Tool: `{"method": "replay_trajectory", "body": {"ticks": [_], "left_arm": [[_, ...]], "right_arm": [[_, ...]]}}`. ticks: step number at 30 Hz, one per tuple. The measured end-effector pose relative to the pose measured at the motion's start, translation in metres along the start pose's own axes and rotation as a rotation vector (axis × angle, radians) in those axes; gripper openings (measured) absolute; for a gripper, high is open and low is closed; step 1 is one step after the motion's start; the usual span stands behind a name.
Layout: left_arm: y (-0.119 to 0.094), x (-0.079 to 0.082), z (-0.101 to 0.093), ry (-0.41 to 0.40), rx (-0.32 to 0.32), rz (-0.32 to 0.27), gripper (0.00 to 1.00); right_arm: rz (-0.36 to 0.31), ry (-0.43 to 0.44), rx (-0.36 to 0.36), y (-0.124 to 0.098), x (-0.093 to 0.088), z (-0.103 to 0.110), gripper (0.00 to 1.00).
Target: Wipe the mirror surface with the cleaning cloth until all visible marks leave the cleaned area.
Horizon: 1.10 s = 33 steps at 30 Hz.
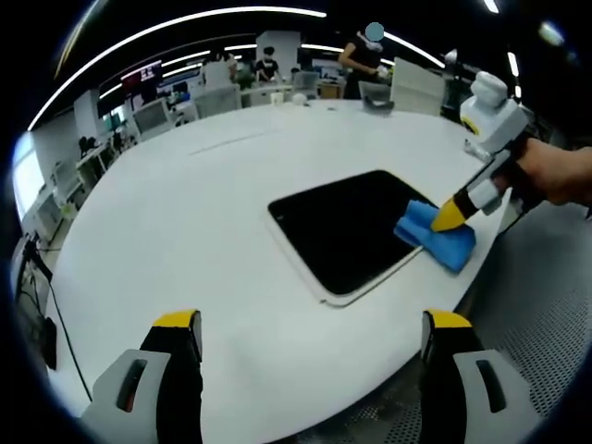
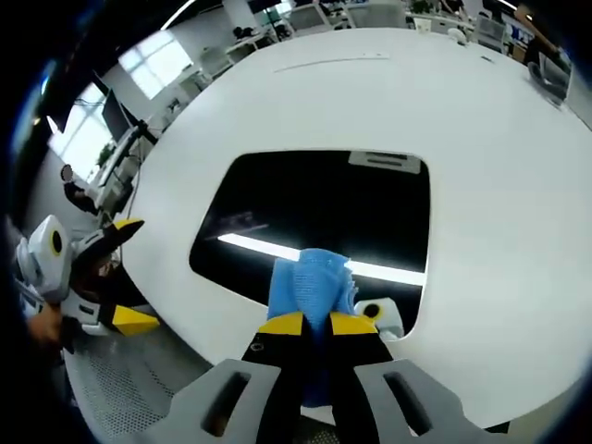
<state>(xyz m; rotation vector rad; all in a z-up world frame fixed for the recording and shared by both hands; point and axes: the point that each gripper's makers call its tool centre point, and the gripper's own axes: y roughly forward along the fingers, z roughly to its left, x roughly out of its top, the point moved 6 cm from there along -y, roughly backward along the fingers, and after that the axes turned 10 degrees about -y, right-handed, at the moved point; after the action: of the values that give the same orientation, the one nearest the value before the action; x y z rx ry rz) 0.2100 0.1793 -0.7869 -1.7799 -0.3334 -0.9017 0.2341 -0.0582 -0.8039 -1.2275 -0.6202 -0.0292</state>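
A dark rectangular mirror (image 1: pixel 347 229) lies flat on a large white table (image 1: pixel 185 213), close to the table's near edge, and it serves as the landmark here. In the left gripper view, the left gripper (image 1: pixel 310 324) hovers short of the mirror's near long side with its yellow-tipped jaws spread wide and nothing between them. At the mirror's right-hand corner in that view, the right gripper (image 1: pixel 450 215) comes in held by a person's hand (image 1: pixel 555 174), its jaws pinched on a blue cleaning cloth (image 1: pixel 435 233) that rests on the glass and overhangs the mirror's rim toward the table edge. In the right gripper view, the right gripper (image 2: pixel 315 323) has its two jaws pressed together on the cleaning cloth (image 2: pixel 313 282), and the bunched cloth sits on the mirror (image 2: pixel 314 208) near its closest edge. The glass reflects a bright ceiling light strip just beyond the cloth. The left gripper (image 2: pixel 120 273) appears off the mirror's left side, beyond the edge of the table (image 2: pixel 499 139), with its jaws apart. Past the mirror's far side, across the table, lie office desks (image 1: pixel 148 116) and standing people (image 1: pixel 365 55).
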Motion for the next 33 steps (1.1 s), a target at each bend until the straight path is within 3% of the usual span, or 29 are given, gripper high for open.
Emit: {"method": "replay_trajectory", "body": {"ticks": [33], "left_arm": [[-0.0008, 0.0014, 0.0008, -0.013, 0.002, -0.011, 0.99]], "right_arm": [[0.011, 0.015, 0.011, -0.0033, -0.003, -0.0059, 0.02]]}}
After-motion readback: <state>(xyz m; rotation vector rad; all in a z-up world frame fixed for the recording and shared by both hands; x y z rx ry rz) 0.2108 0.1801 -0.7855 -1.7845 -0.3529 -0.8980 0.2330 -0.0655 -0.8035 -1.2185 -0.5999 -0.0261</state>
